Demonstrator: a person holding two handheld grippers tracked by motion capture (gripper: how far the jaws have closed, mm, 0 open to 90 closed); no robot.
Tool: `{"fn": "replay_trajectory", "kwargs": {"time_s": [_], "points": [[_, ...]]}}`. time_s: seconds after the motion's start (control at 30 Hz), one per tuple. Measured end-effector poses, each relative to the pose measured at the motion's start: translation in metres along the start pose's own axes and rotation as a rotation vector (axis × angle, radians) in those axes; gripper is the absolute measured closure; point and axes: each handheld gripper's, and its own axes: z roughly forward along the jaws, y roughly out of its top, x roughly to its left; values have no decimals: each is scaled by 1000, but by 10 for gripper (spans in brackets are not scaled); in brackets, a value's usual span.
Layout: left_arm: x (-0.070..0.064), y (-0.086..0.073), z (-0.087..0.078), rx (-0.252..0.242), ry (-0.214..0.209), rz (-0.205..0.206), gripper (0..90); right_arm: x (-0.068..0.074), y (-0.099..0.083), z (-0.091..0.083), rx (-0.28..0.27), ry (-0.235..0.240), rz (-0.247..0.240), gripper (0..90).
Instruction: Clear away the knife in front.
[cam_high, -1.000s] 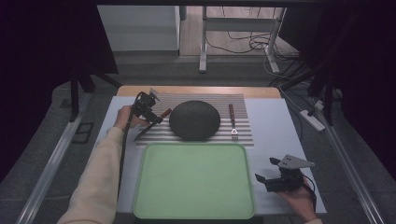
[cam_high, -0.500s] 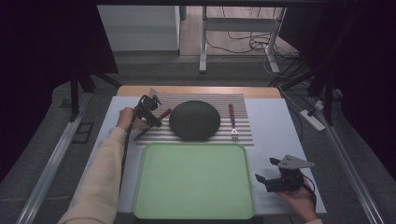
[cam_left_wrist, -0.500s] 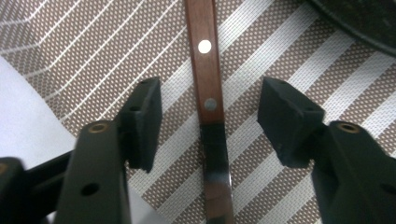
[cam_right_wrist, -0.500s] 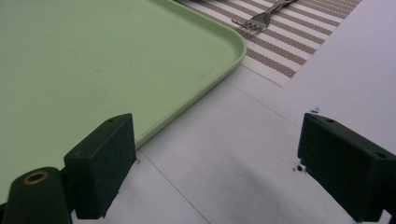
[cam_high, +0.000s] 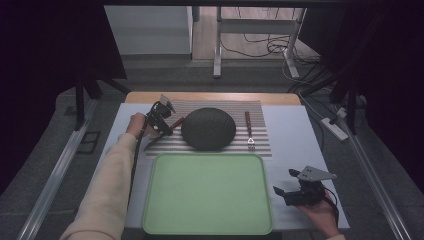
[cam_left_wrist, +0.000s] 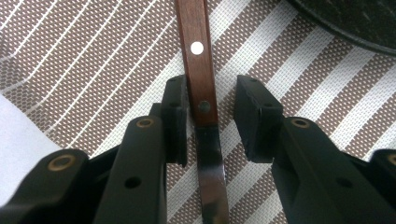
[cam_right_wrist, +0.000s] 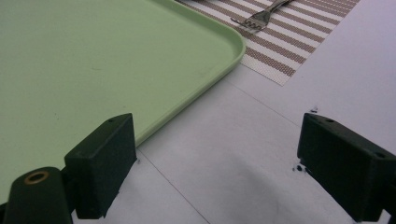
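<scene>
Left gripper straddling knife on striped mat.
Jaws parted, wooden handle between pads, touching one, gap beside the other; dark bowl just beyond. Right gripper wide apart, beside green tray.

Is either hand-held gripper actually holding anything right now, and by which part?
Nothing is held. The left hand-held gripper straddles the knife where handle meets blade, jaws still apart. The right hand-held gripper is open over the table.
</scene>
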Motion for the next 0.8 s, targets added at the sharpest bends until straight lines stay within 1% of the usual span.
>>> {"fn": "replay_trajectory", "kwargs": {"time_s": [0.03, 0.07, 0.1, 0.13, 0.23, 0.33, 0.43, 0.47, 0.5, 0.53, 0.67, 0.8], "points": [[0, 1, 0, 5, -5, 0, 666, 0, 0, 0, 0, 0, 0, 117], [-1, 2, 0, 11, -10, 5, 733, 0, 0, 0, 0, 0, 0, 117], [-2, 4, 0, 14, 6, 6, 754, 0, 0, 0, 0, 0, 1, 117], [-2, 4, 0, 14, 6, 6, 760, 0, 0, 0, 1, 0, 1, 117], [-4, 5, 0, 24, 17, 13, 767, 0, 0, 0, 0, 1, -1, 117], [-4, 5, 0, 23, 20, 9, 769, 0, 0, 0, -1, 1, 0, 118], [-6, 5, 0, 25, 31, 14, 771, 0, 0, 0, -1, 1, -1, 118], [-8, 5, 0, 22, 42, 22, 772, 0, 0, 0, -2, 1, -2, 119], [-8, 5, 0, 22, 42, 22, 772, 0, 0, 0, -2, 1, -2, 119], [-9, 4, 0, 17, 51, 24, 773, 0, 0, 0, -3, 1, -2, 119], [-10, 2, 0, 5, 59, 25, 773, 0, 0, 0, -2, 1, -2, 118], [-9, -2, -1, -9, 59, 20, 772, 0, 0, -1, 1, -2, -4, 119]]}}
